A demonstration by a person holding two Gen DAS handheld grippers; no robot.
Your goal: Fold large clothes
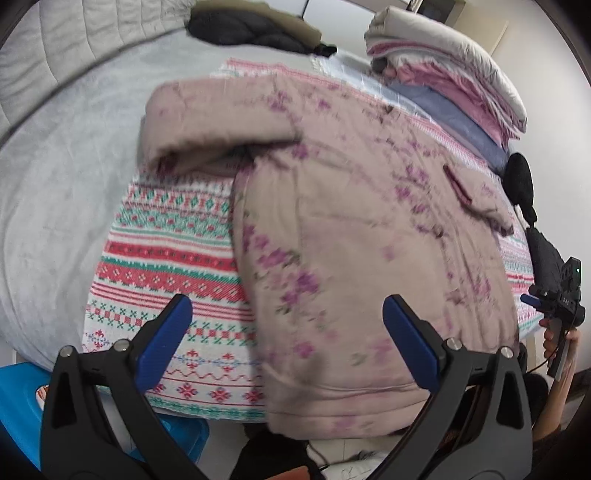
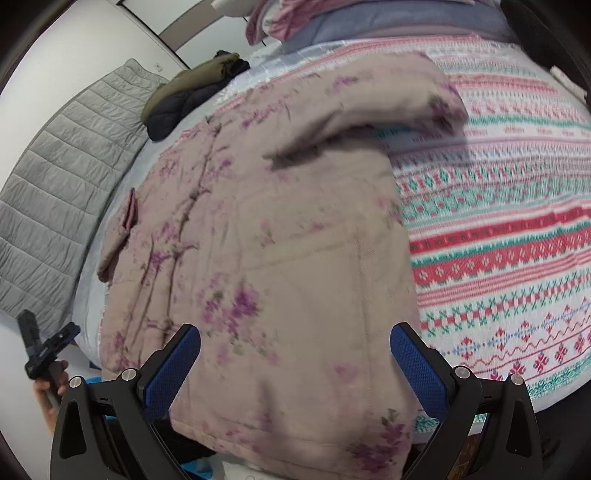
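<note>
A padded beige-pink jacket with purple flowers (image 1: 351, 221) (image 2: 277, 240) lies spread flat on a patterned knit blanket (image 1: 166, 240) (image 2: 498, 221). One sleeve (image 1: 207, 129) (image 2: 388, 99) stretches sideways across the blanket. My left gripper (image 1: 286, 310) hovers open over the jacket's near hem and left edge, holding nothing. Over the hem's middle my right gripper (image 2: 295, 332) also stands open and empty. Each gripper shows at the edge of the other's view, held in a hand: the right gripper (image 1: 554, 295) and the left gripper (image 2: 44, 350).
The blanket lies on a bed with a grey sheet (image 1: 55, 184) and a grey quilted headboard (image 2: 48, 184). A stack of folded bedding (image 1: 443, 74) (image 2: 369, 22) and a dark bundled jacket (image 1: 251, 29) (image 2: 184, 96) sit at the far side. A blue plastic object (image 1: 18, 406) stands by the bed's near edge.
</note>
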